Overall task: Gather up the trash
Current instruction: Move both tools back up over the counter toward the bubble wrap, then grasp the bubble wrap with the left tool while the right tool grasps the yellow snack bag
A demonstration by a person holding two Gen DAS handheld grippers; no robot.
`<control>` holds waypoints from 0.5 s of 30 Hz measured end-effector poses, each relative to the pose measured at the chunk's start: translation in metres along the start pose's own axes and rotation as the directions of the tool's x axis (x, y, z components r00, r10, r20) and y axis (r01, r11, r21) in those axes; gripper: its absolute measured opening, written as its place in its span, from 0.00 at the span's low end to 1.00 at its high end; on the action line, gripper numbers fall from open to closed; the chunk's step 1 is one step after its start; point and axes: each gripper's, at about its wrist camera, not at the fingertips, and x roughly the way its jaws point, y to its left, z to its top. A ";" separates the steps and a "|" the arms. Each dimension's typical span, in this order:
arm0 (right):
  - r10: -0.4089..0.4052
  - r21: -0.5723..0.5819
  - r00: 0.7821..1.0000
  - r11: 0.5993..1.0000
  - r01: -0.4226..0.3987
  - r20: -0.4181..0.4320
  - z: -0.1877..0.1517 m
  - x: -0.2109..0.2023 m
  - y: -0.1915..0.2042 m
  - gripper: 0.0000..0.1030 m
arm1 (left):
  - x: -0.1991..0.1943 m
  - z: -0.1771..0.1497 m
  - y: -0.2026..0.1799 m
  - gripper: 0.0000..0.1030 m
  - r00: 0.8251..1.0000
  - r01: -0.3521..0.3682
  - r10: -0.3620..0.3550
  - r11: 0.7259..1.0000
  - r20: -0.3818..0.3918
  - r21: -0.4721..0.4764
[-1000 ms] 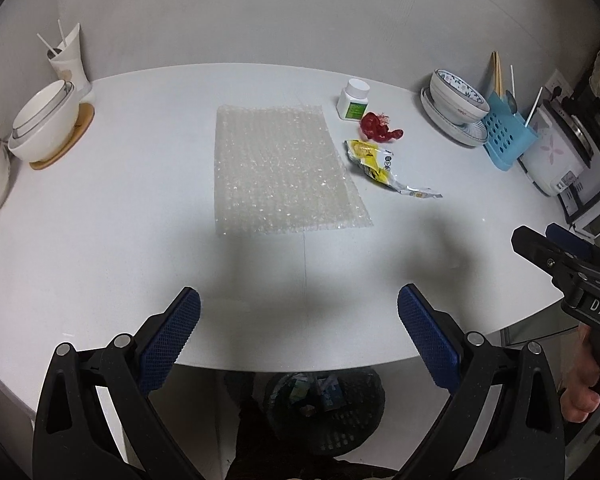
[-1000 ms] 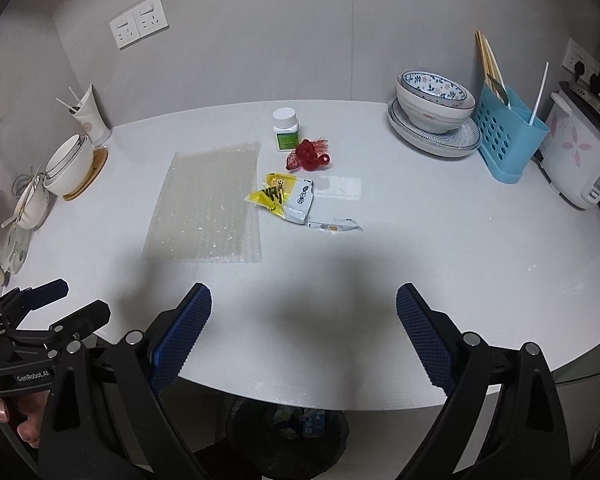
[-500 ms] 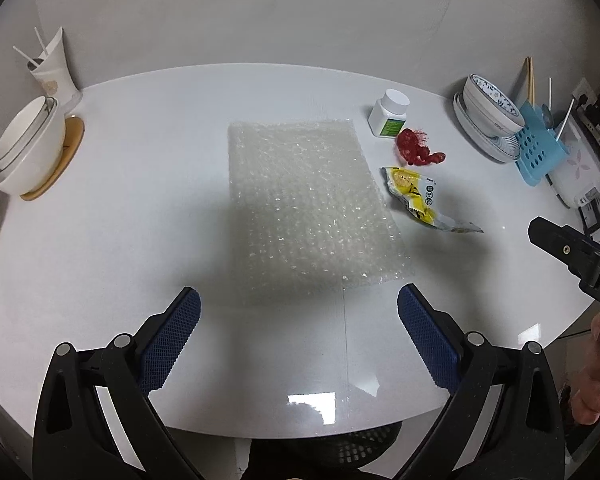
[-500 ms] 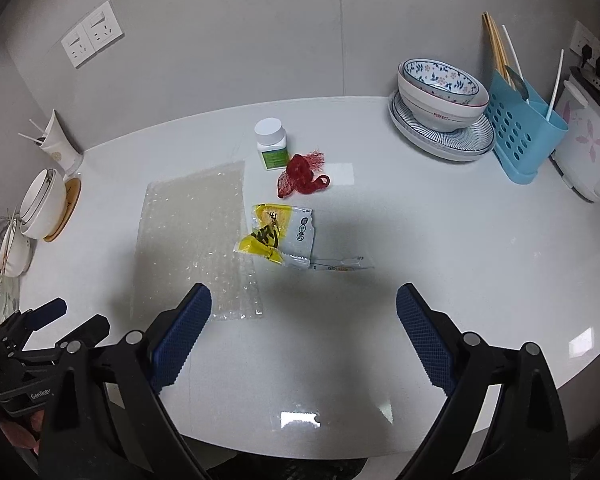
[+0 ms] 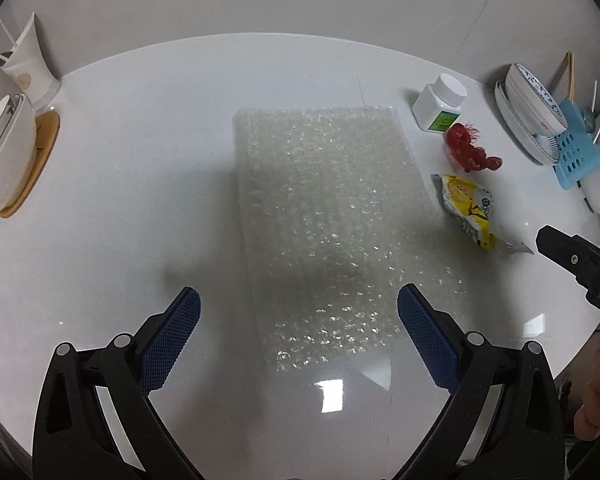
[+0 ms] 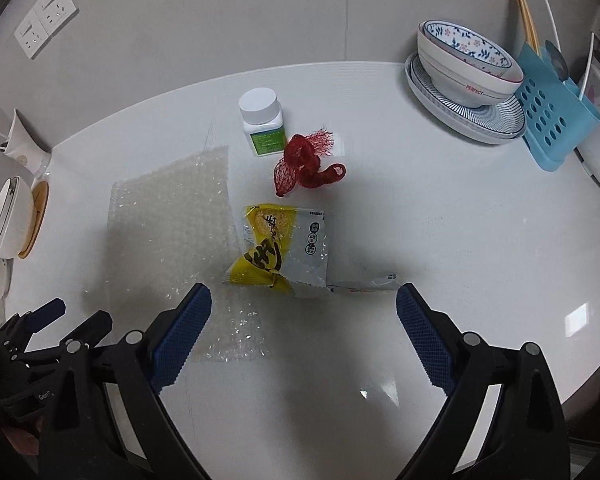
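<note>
In the left wrist view, the left gripper (image 5: pixel 299 312) is seen with its blue-padded fingers (image 5: pixel 172 336) spread wide and nothing held between them. It is poised over the near end of a sheet of bubble wrap (image 5: pixel 332 220), which is laid flat on the white desk (image 5: pixel 132 208). To the right of the sheet, a yellow snack wrapper (image 5: pixel 469 210) is found, with a wad of red netting (image 5: pixel 470 152) behind it and a white pill bottle (image 5: pixel 440 108) farther back. Stacked bowls (image 5: pixel 534 108) and a blue utensil rack (image 5: pixel 578 152) are placed at the far right. A white bowl on a coaster (image 5: pixel 4 160) and a paper cup (image 5: pixel 26 64) are set at the far left. Part of the right gripper (image 5: pixel 580 262) is seen at the right edge.

In the right wrist view, the right gripper (image 6: pixel 303 310) is shown with its fingers (image 6: pixel 424 340) likewise spread apart and empty. The snack wrapper (image 6: pixel 280 248) is located just ahead of them, lying on the desk (image 6: pixel 440 240) beside the bubble wrap (image 6: pixel 172 220). The red netting (image 6: pixel 306 164) and the pill bottle (image 6: pixel 262 120) are seen beyond it. The left gripper (image 6: pixel 66 318) is visible at the lower left.
</note>
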 end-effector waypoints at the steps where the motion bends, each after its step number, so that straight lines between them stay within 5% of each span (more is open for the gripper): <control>1: -0.005 0.002 1.000 1.000 0.005 -0.011 0.002 0.005 0.001 0.87 | 0.005 0.002 0.001 0.94 1.000 -0.003 0.003 1.000 -0.008 -0.001; 15: -0.002 0.032 0.992 0.999 0.007 -0.129 0.024 0.060 0.016 0.87 | 0.067 0.027 0.011 0.94 0.994 -0.060 0.061 0.998 -0.087 0.019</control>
